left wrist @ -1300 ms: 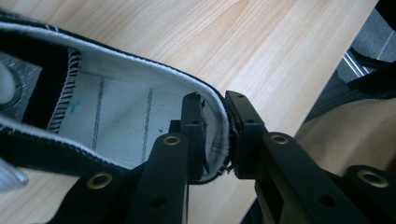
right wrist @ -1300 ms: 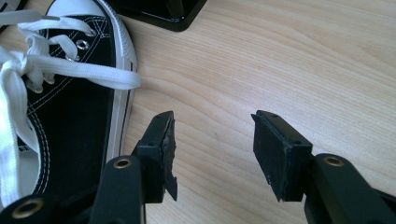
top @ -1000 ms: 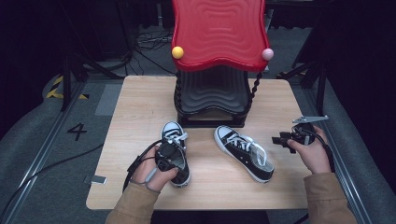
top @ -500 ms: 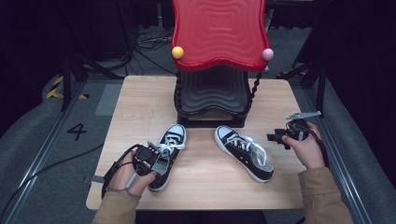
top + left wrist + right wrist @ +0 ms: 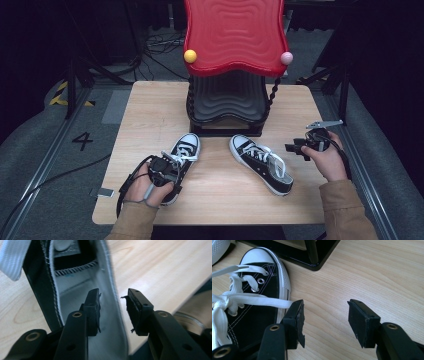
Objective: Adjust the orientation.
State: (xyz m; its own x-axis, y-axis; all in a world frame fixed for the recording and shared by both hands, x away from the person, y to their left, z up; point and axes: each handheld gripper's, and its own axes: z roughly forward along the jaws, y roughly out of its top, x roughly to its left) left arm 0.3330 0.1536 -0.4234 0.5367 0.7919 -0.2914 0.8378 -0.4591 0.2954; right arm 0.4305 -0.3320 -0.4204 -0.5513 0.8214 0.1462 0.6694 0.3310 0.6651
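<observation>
Two sneakers [image 5: 261, 162] unbranded | floor "4" [image 5: 82, 140] | left hand-held gripper [image 5: 113, 312] just opened astride collar | right hand-held gripper [image 5: 325, 323] spread

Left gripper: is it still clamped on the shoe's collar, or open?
Open. The left gripper has just been opening; its jaws straddle the left shoe's collar wall with a gap, the pads not pressing it.

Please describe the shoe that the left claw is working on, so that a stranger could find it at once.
On the wooden table, in front of the red and black rack, lie two black sneakers. The left shoe is the one with the left claw at its heel; the right shoe lies apart, untouched.
</observation>
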